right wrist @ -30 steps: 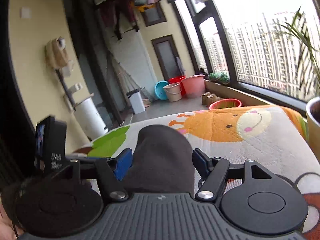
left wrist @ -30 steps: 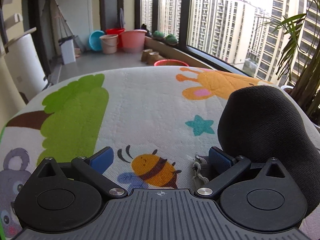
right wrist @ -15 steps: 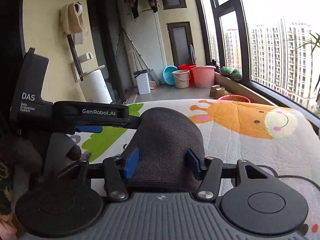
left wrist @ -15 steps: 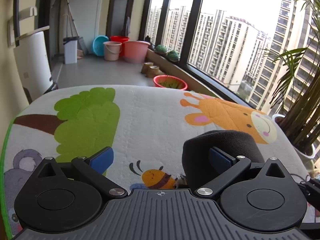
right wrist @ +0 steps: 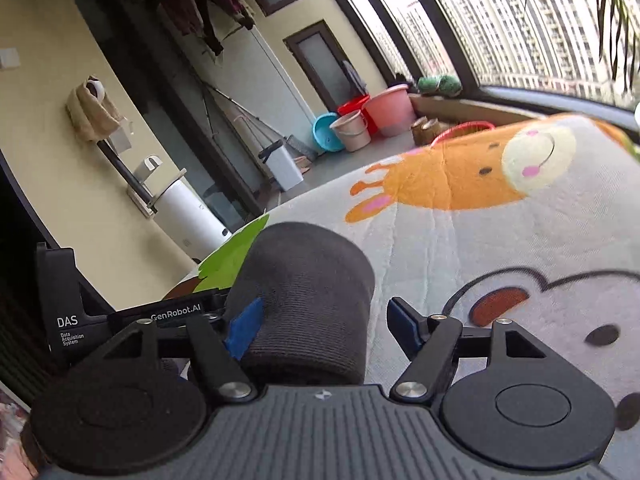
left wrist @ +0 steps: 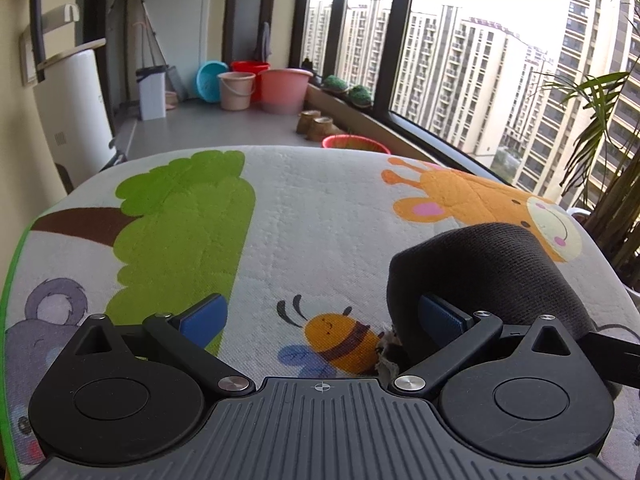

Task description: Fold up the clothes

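Note:
A dark grey knitted garment (left wrist: 492, 268) lies folded into a thick bundle on the cartoon-print mat (left wrist: 312, 216), at the right of the left wrist view. My left gripper (left wrist: 320, 316) is open, its right finger against the bundle's near edge, with nothing between the pads. In the right wrist view the same bundle (right wrist: 308, 292) sits between the fingers of my right gripper (right wrist: 324, 324), which is open; its left blue pad touches the cloth and its right pad stands clear. The left gripper's body (right wrist: 120, 316) shows at the left.
The mat has a green tree (left wrist: 180, 220), a bee (left wrist: 336, 336) and an orange giraffe (left wrist: 472, 196) printed on it. Beyond its far edge are buckets and basins (left wrist: 260, 84) on the balcony floor. A potted palm (left wrist: 600, 152) stands at the right by the windows.
My right gripper has opened from around the garment and tilted. My left gripper has drawn back slightly, and the bundle now lies lower on the mat.

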A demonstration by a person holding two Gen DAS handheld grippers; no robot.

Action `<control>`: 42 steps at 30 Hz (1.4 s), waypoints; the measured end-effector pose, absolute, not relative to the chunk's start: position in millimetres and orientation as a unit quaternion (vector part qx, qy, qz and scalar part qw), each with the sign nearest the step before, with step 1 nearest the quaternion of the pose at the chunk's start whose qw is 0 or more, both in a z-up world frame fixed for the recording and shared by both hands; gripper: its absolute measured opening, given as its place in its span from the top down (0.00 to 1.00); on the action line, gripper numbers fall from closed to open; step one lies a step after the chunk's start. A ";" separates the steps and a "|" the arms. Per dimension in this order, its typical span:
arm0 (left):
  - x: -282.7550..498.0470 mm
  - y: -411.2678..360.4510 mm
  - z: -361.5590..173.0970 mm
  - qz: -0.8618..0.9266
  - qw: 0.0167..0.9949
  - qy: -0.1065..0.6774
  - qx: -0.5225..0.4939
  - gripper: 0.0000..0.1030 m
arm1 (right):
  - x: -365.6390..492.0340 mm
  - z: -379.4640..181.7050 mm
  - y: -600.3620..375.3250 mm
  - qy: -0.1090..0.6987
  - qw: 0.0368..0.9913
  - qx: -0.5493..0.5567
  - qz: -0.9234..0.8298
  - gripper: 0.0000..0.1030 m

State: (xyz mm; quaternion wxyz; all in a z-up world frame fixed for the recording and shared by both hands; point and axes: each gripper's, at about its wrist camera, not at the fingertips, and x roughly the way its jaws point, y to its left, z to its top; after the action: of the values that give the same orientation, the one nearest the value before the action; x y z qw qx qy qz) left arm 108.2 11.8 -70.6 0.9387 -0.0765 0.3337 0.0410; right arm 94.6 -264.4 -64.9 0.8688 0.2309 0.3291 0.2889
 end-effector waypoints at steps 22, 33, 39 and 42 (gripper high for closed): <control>99.6 39.7 -78.2 0.010 0.917 0.360 -0.170 0.00 | 91.3 -62.5 -232.1 0.340 0.850 0.203 0.349 0.34; 132.6 9.2 -58.0 -0.008 0.939 0.317 -0.132 0.00 | 129.5 -66.9 -275.5 0.325 0.861 0.243 0.307 0.46; 123.8 -17.8 -62.5 -0.031 0.946 0.298 -0.126 0.00 | 119.4 -81.0 -289.2 0.329 0.863 0.283 0.260 0.45; 130.6 -27.7 -73.1 -0.006 0.950 0.299 -0.087 0.00 | 109.9 -84.7 -281.5 0.320 0.866 0.293 0.249 0.43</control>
State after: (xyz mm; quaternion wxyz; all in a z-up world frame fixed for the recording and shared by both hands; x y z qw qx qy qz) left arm 130.6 -27.7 -73.1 0.9504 -0.0865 0.2986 -0.0056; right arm 109.9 -281.5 -84.7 0.8661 0.2928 0.3197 0.2488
